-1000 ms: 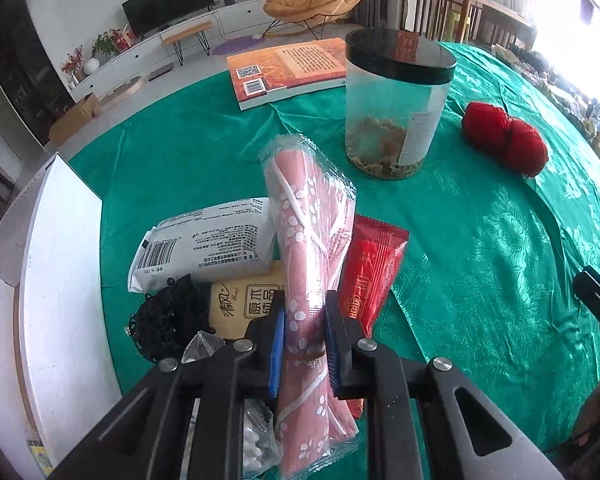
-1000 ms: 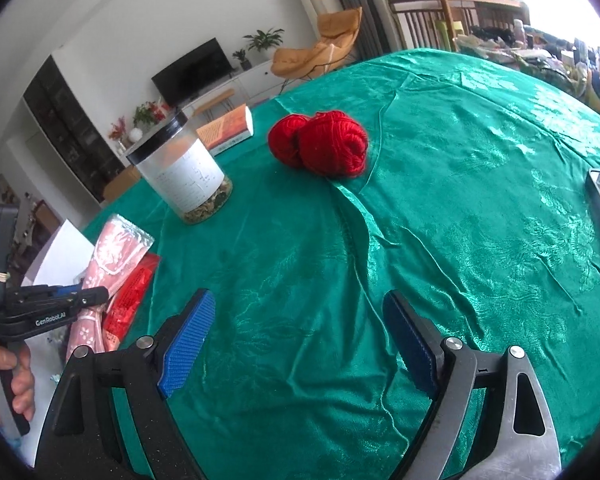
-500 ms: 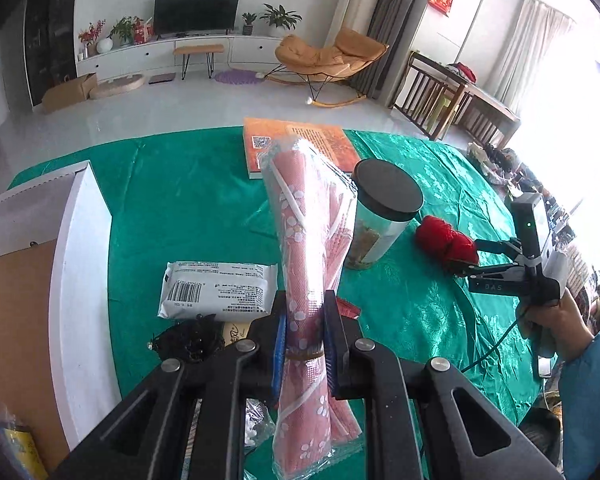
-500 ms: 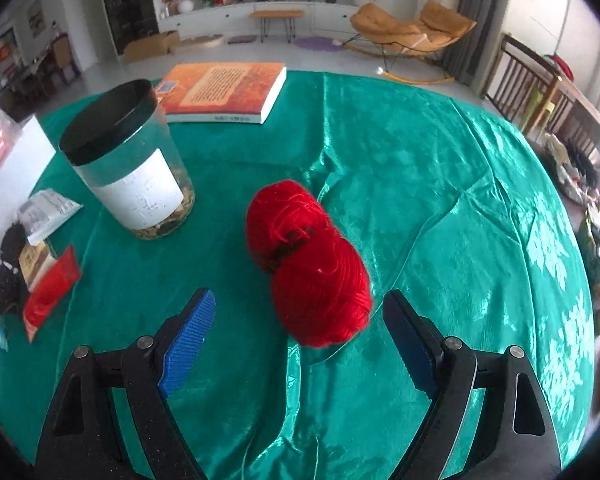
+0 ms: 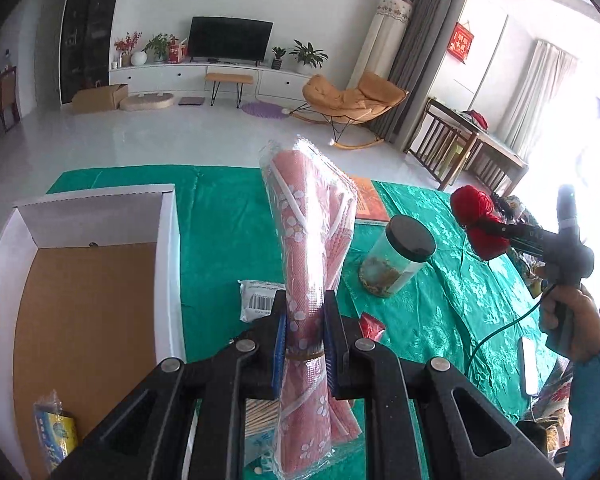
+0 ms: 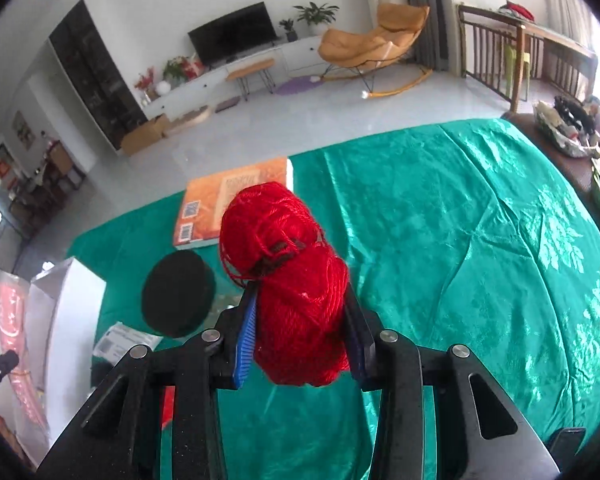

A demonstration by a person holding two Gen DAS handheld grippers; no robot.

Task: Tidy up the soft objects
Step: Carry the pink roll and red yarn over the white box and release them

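Both of your claws are loaded and lifted above the green worktop (image 6: 460,240).

In the left wrist view the open cardboard box (image 5: 84,300) fills the left of the frame with a small blue-and-yellow packet (image 5: 56,436) in its lower corner; at centre your left claw (image 5: 305,344) is clamped tight on the pink floral roll in clear wrap (image 5: 308,248), which stands up between the pads, with a white barcoded packet (image 5: 258,302) and a red sachet (image 5: 370,326) lying just behind it. Right of that stands the black-lidded jar (image 5: 400,260) with the orange book (image 5: 366,200) behind it. In the right wrist view your right claw (image 6: 300,340), whose jaws have just been closing, squeezes the red yarn skein (image 6: 292,280) at centre, held clear above the cloth.
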